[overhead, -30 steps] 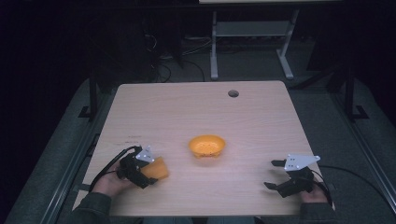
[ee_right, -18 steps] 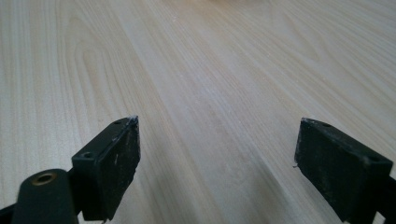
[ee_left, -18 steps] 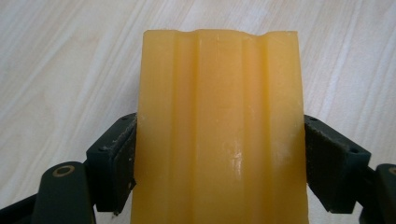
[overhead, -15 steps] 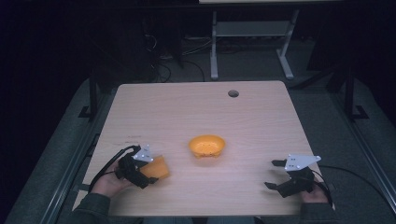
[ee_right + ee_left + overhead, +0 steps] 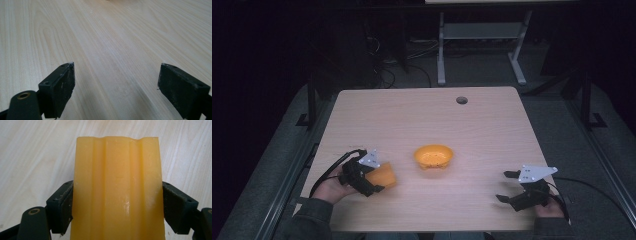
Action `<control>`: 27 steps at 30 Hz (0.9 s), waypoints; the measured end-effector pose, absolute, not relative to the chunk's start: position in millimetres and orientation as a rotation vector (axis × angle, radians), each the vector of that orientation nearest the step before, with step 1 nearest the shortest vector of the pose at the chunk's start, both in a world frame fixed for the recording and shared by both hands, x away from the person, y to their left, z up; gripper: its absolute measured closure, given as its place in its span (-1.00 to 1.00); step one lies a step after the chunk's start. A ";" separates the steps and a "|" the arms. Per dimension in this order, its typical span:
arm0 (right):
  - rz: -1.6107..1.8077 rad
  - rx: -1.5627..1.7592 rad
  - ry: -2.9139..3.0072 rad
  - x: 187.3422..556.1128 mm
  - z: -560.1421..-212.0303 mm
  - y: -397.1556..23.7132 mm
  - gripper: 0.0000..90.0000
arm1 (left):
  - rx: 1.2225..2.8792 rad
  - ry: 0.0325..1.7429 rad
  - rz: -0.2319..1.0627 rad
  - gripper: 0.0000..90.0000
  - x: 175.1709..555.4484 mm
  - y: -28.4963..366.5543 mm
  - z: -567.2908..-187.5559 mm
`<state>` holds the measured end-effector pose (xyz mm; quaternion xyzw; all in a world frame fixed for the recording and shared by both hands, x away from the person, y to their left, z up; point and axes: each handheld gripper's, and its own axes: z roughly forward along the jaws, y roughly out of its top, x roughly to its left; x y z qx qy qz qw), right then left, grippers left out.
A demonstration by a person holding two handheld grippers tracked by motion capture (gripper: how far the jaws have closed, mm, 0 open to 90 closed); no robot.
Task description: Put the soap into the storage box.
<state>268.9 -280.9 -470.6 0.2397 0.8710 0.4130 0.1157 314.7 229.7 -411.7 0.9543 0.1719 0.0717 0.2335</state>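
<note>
Left claw (image 5: 374, 181) clenched on the smooth orange piece (image 5: 117, 190), which could slip out. Right claw (image 5: 508, 186) gapes empty, far from the orange bowl (image 5: 433, 156)

Orange ribbed block (image 5: 117, 192) clamped sideways (near table's left front).

The place reads as a lab or test room set up for recording rather than a home. A plain light-wood table (image 5: 422, 125) with a round cable hole (image 5: 461, 100) stands on grey carpet (image 5: 557, 120) in a dim room. Well beyond the jaws of both grippers, past the table's far edge, loose black cables (image 5: 387, 75) lie tangled on the floor beside the white metal legs of another desk (image 5: 482, 35). Dark stand feet (image 5: 589, 117) flank the table. The tabletop is bare of household things, holding just two orange plastic pieces ahead of the jaws.
</note>
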 end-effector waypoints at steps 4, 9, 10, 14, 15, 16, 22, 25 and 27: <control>1.215 0.702 2.549 268.5 -470.5 -280.8 -0.70 | 2.626 0.453 0.196 -0.53 317.7 225.8 -407.2; 1.218 0.696 2.546 268.1 -470.1 -280.8 -0.70 | 2.639 0.429 0.196 -0.53 321.5 220.7 -402.4; 1.218 0.696 2.546 268.1 -470.1 -280.8 -0.70 | 2.639 0.429 0.196 -0.53 321.5 220.7 -402.4; 1.221 0.698 2.543 267.9 -470.0 -280.9 -0.70 | 2.644 0.418 0.192 -0.53 323.2 218.2 -399.0; 1.222 0.698 2.543 268.0 -470.0 -280.9 -0.70 | 2.644 0.412 0.194 -0.53 323.9 217.2 -398.3; 1.221 0.697 2.541 267.9 -469.9 -281.1 -0.70 | 2.648 0.409 0.195 -0.53 324.3 216.5 -397.7; 1.225 0.706 2.535 267.6 -469.2 -282.2 -0.70 | 2.652 0.398 0.184 -0.53 328.1 213.2 -395.5; 1.229 0.709 2.530 267.5 -469.1 -282.6 -0.70 | 2.652 0.394 0.185 -0.53 330.2 211.3 -393.7; 1.228 0.708 2.527 267.3 -469.1 -282.7 -0.70 | 2.641 0.397 0.183 -0.53 331.5 210.3 -392.4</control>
